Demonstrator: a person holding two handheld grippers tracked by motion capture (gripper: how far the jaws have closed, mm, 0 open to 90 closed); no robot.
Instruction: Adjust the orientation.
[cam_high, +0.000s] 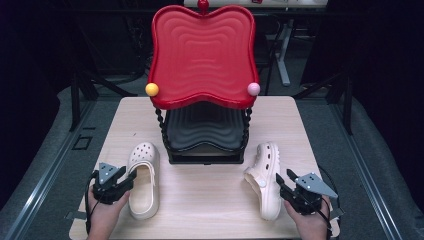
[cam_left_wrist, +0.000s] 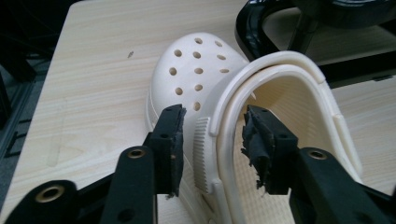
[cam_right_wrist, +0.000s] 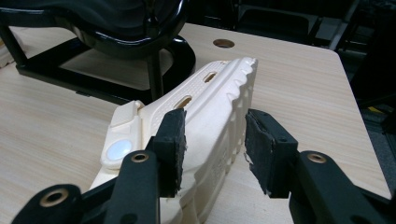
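Left gripper (cam_high: 129, 176), jaws spread astride the side wall of the upright cream clog (cam_high: 144, 179) near the table's (cam_high: 210, 200) front-left; right gripper (cam_high: 281, 184), jaws spread around the tipped clog's (cam_high: 265, 180) sole edge, front-right. Thin, pliable walls may slip free. Pale wood-grain table, red-and-black two-tier tray stand (cam_high: 202, 55) at the back edge, dark room.

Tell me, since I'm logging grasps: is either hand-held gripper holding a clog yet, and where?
Neither holds yet. Left hand-held gripper straddles the upright clog's side wall, jaws open; right hand-held gripper brackets the tipped clog's sole edge.
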